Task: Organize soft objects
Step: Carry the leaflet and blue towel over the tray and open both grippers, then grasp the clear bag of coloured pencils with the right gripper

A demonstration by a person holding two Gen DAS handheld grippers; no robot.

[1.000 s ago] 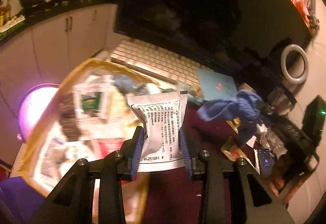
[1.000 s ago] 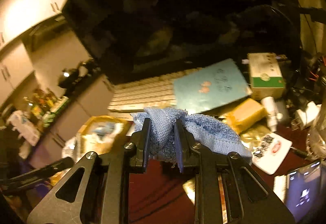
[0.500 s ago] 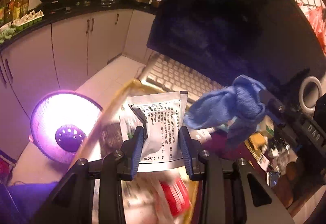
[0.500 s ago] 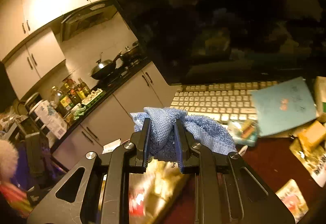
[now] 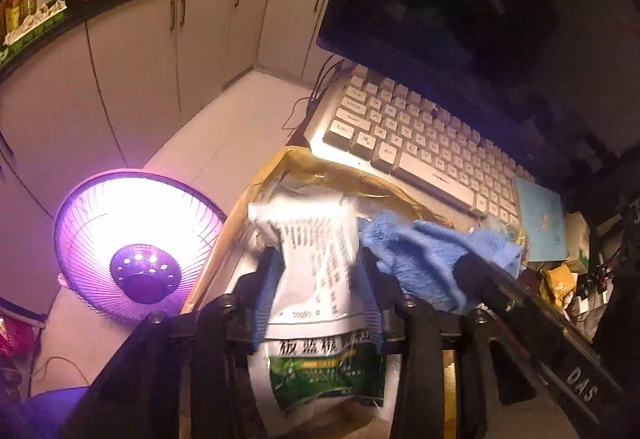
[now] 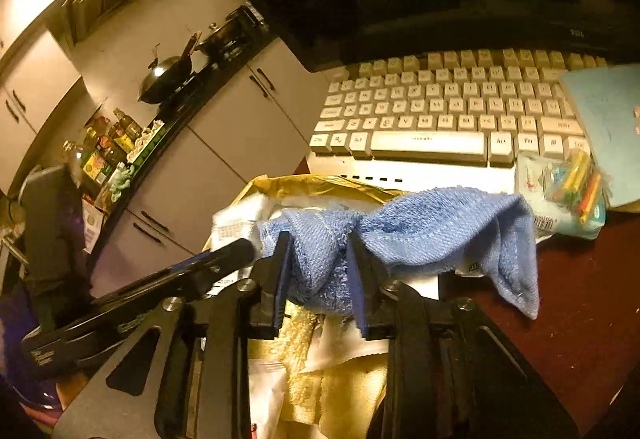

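My left gripper (image 5: pixel 318 295) is shut on a white printed sachet (image 5: pixel 316 259) and holds it over a gold-rimmed bag (image 5: pixel 340 169) full of packets. My right gripper (image 6: pixel 318 279) is shut on a blue towel (image 6: pixel 440 231), which hangs to the right above the same gold bag (image 6: pixel 320 185). The blue towel also shows in the left wrist view (image 5: pixel 432 255), close to the right of the sachet. A yellow cloth (image 6: pixel 320 387) lies in the bag beneath the right gripper. The left gripper's arm (image 6: pixel 140 303) enters the right wrist view from the left.
A white keyboard (image 5: pixel 420 143) and a dark monitor (image 5: pixel 480 19) stand behind the bag. A glowing purple heater (image 5: pixel 136 243) sits on the floor to the left. A light-blue booklet (image 6: pixel 608 127) and a packet of coloured items (image 6: pixel 568 191) lie right of the keyboard. Kitchen cabinets (image 5: pixel 160 51) are beyond.
Both grippers have moved left and down over the gold bag, still holding the sachet and the towel. The towel now hangs right beside the sachet.
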